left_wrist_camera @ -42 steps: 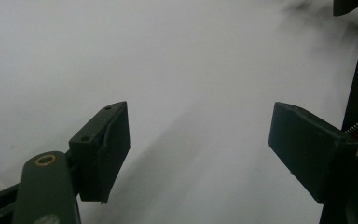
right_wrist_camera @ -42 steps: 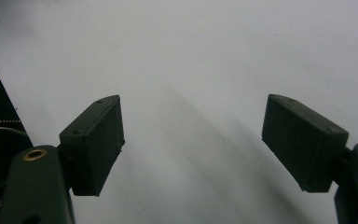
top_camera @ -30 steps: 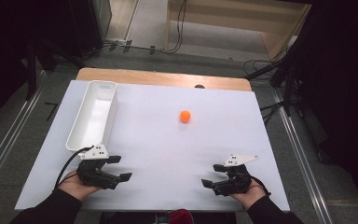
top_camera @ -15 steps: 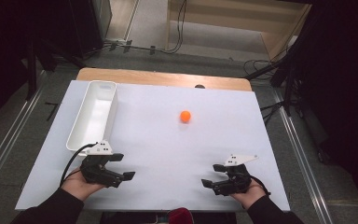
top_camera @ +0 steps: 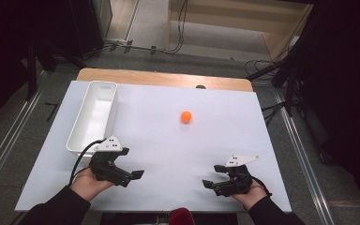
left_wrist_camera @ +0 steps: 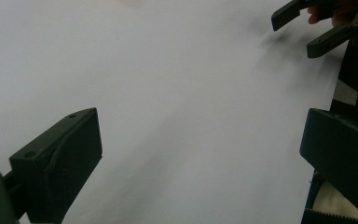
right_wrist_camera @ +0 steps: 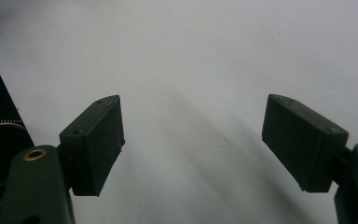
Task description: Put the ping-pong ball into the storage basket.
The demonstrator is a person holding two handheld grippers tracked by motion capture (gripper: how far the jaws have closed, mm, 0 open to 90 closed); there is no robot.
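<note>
High view, orange ball (top_camera: pixel 186 116) mid-table, white bin (top_camera: pixel 93 117) left

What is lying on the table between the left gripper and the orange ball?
Nothing visible. In the high view, bare white table runs from the left gripper, jaws open and empty, up to the orange ball. The white bin sits off to the left of that line.

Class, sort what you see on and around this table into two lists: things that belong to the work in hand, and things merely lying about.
Belongs to the work:
orange ball
white bin
left tongs, open, nothing between them
right tongs, open, nothing between them

Lying about:
cables on the floor
wooden tabletop edge
</note>
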